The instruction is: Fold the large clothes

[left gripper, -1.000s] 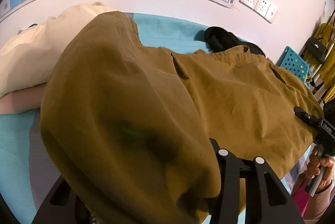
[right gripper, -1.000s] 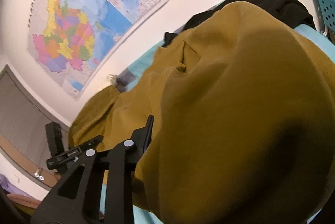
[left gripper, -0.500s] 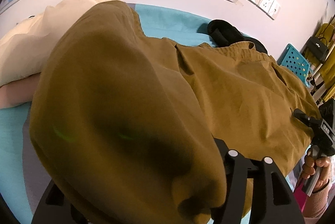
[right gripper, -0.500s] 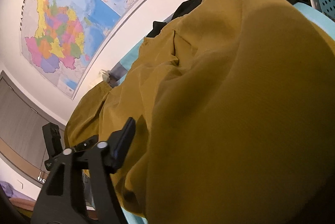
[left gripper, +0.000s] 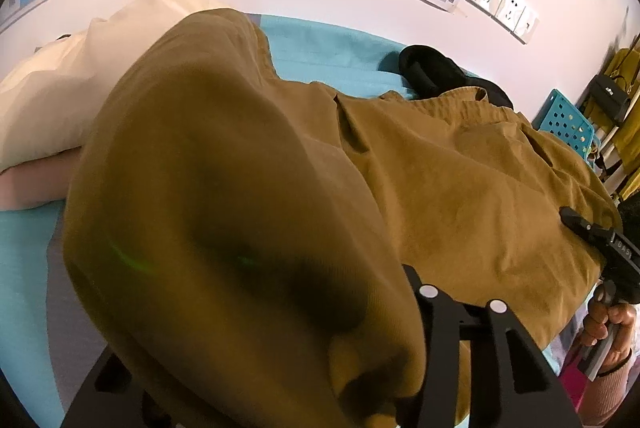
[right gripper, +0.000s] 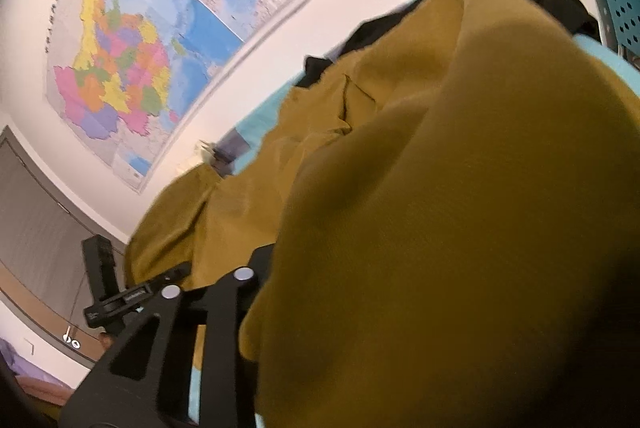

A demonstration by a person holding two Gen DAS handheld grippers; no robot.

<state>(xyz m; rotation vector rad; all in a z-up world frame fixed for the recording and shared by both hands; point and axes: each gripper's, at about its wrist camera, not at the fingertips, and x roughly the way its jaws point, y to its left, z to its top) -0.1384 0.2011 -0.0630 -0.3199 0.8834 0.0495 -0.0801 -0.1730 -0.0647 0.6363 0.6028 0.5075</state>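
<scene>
Mustard-brown trousers (left gripper: 460,164) lie across a teal sheet (left gripper: 332,52), waistband toward the wall. One bunched end bulges up over my left gripper (left gripper: 260,328), whose jaws are closing with the cloth packed between them; only its right finger (left gripper: 436,312) shows fully. The other end (right gripper: 460,208) heaps over my right gripper (right gripper: 360,300), whose jaws are also closing with the cloth between them; its left finger (right gripper: 236,292) shows and the other is buried. Each gripper appears at the far edge of the other's view, the right one (left gripper: 592,232) held by a hand (left gripper: 608,324).
A cream garment (left gripper: 60,88) lies at the back left on the sheet and a black garment (left gripper: 436,72) at the back by the waistband. A blue perforated basket (left gripper: 568,124) stands to the right. The wall behind carries a map (right gripper: 132,60) and sockets (left gripper: 504,8).
Half a second ago the visible finger of each gripper stood further out; both have come back in on the cloth. The trousers remain bunched over both grippers.
</scene>
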